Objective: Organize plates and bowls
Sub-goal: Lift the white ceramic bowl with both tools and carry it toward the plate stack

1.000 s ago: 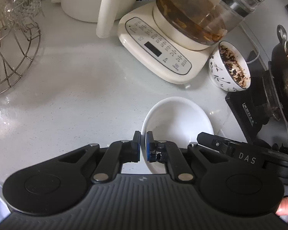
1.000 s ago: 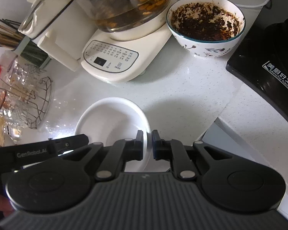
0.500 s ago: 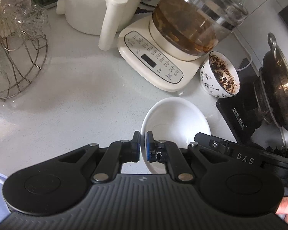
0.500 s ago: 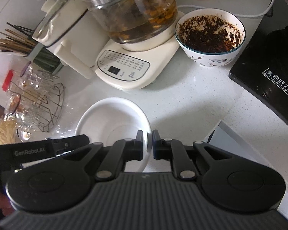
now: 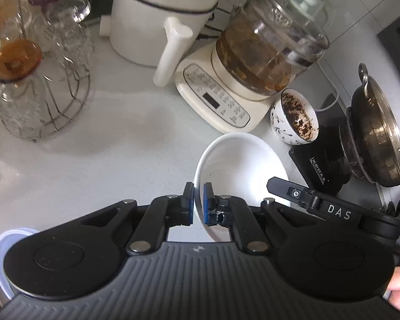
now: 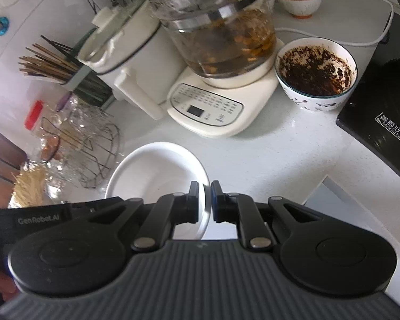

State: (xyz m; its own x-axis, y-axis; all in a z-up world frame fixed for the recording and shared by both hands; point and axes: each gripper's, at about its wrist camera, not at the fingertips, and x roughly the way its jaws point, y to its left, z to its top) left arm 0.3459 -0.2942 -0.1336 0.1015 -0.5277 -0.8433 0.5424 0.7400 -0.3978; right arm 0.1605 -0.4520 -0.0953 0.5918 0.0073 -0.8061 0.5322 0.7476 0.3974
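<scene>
A white bowl (image 5: 240, 168) is held above the white counter by both grippers. My left gripper (image 5: 198, 202) is shut on the bowl's left rim. My right gripper (image 6: 204, 202) is shut on the bowl's right rim; the bowl (image 6: 157, 176) shows to its left in the right wrist view. A patterned bowl (image 5: 296, 122) with dark residue stands on the counter beside the glass kettle; it also shows in the right wrist view (image 6: 317, 72). The right gripper's body (image 5: 333, 208) shows at the right of the left wrist view.
A glass kettle on a cream base (image 5: 253, 61), a white appliance (image 5: 157, 18), a wire rack of glasses (image 5: 40, 80), a black induction hob (image 6: 381, 122) with a dark pot (image 5: 376, 133), a chopstick holder (image 6: 56, 66) and a small bowl of liquid (image 6: 298, 0) surround the counter.
Both grippers have risen and pulled back with the white bowl. The appliances and the patterned bowl look smaller and farther, and more of the counter shows.
</scene>
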